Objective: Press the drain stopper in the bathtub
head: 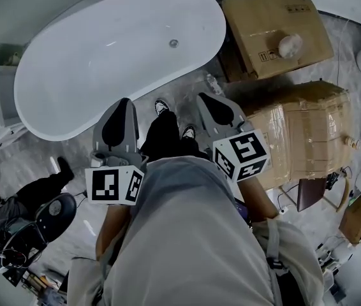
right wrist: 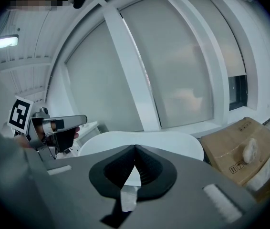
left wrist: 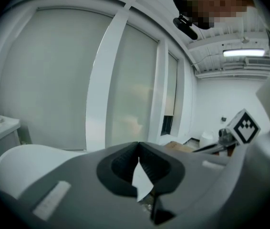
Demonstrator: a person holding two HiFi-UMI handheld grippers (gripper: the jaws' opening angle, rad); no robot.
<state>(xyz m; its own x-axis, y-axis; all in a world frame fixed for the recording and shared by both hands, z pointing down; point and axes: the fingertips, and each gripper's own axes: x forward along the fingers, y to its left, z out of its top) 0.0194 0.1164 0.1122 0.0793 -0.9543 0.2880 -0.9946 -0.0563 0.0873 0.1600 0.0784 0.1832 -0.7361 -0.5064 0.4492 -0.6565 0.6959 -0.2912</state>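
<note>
Standing on grey floor [head: 187,91] at near side of white oval tub [head: 104,62]. In tub bottom, toward its right end: drain stopper [head: 173,43], small, round, metallic, well apart from both grippers.

Held up by tub's near rim: left gripper [head: 124,101], jaws together, nothing between them. Just to the right, above floor between tub and boxes: right gripper [head: 203,97], jaws likewise together and empty. Both pointing far, side by side, with shoes [head: 161,106] showing between them.

Right of tub, two cardboard boxes: far box [head: 250,24] with a pale round lump on top, near box [head: 302,132] wrapped in clear tape.

Behind tub in both gripper views: tall windows [left wrist: 58,80] with pale blinds.
</note>
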